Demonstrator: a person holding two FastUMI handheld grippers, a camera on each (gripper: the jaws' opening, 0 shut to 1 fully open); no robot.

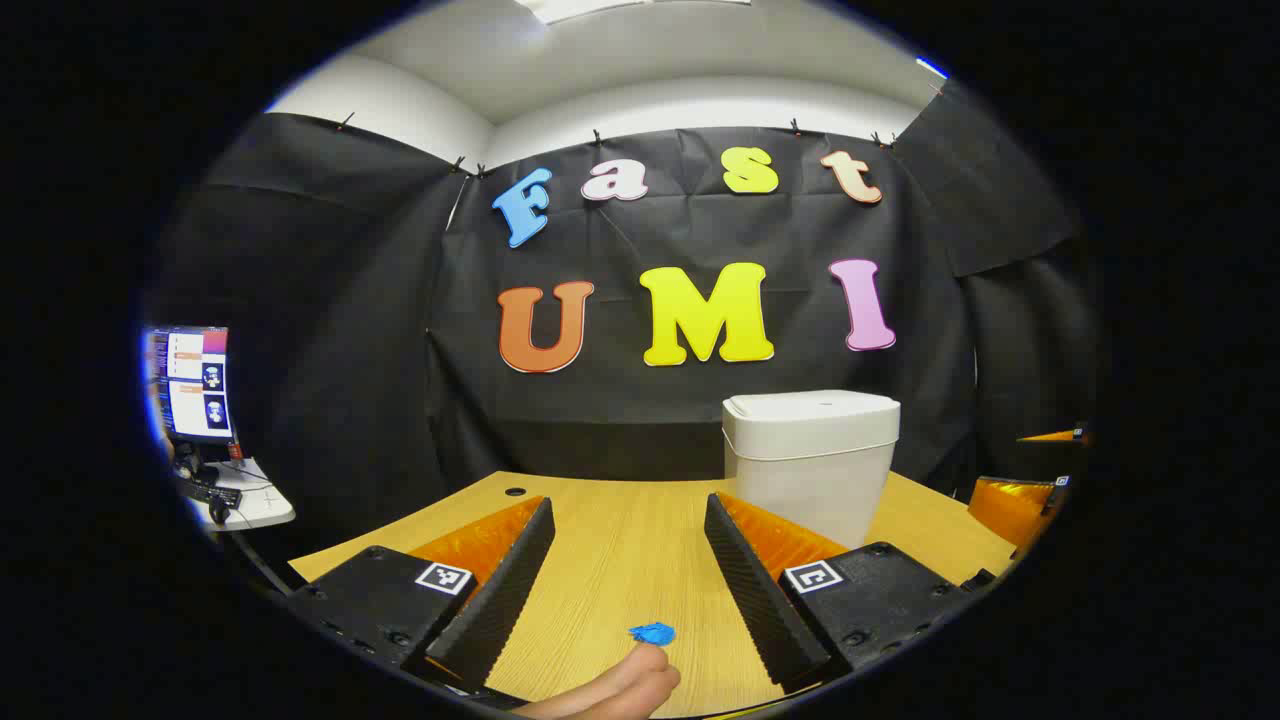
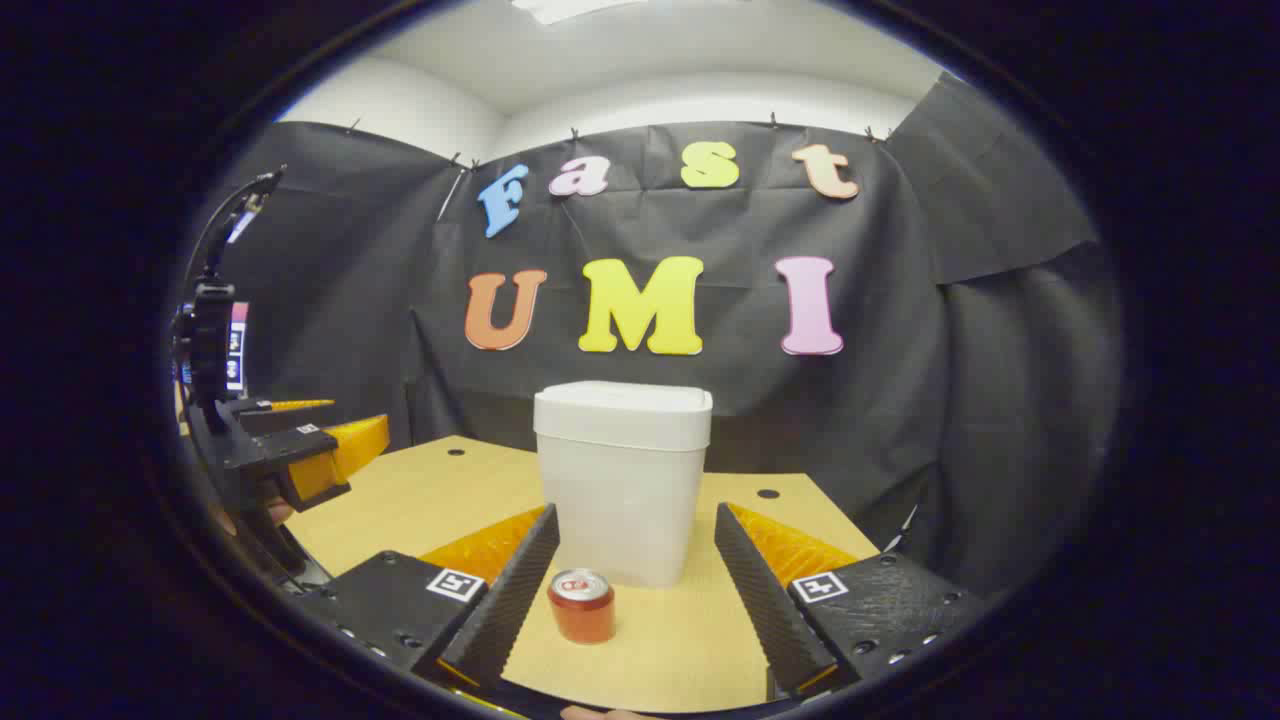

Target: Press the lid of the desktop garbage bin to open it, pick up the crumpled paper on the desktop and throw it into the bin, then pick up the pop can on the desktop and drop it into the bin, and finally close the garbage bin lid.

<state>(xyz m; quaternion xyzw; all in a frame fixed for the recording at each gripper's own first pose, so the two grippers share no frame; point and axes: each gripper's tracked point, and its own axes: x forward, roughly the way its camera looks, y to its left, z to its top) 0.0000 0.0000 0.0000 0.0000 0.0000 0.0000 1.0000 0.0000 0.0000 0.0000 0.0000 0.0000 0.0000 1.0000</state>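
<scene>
In the left gripper view, the left gripper (image 1: 628, 560) is hovering above the bench (image 1: 620, 540) with its fingers (image 1: 500, 600) standing wide apart and holding nothing. Between the fingers, at the near edge of the view, a fingertip of the person's hand (image 1: 620, 690) is lying just beside a small blue crumpled paper (image 1: 652, 632), which is resting on the bench; whether the two are touching cannot be told. Farther off and to the right, the garbage bin (image 1: 812, 460) is standing upright on the bench, its long axis vertical and its lid (image 1: 810, 408) lying closed on top. At the right edge, part of the other gripper is showing. Far to the left, a monitor (image 1: 190, 385) is glowing above a side table (image 1: 245, 500).

In the right gripper view, the right gripper (image 2: 635, 560) is likewise hovering with its fingers (image 2: 510, 590) spread apart and gripping nothing. The pop can (image 2: 581, 605) is standing upright on the bench between them, nearer the left-hand finger, its long axis vertical and its top facing up. Just behind the can, the garbage bin is standing upright, lid closed, centred in the gap between the fingers. At the left edge, the left gripper is showing farther off, its fingers pointing toward the bin.
</scene>
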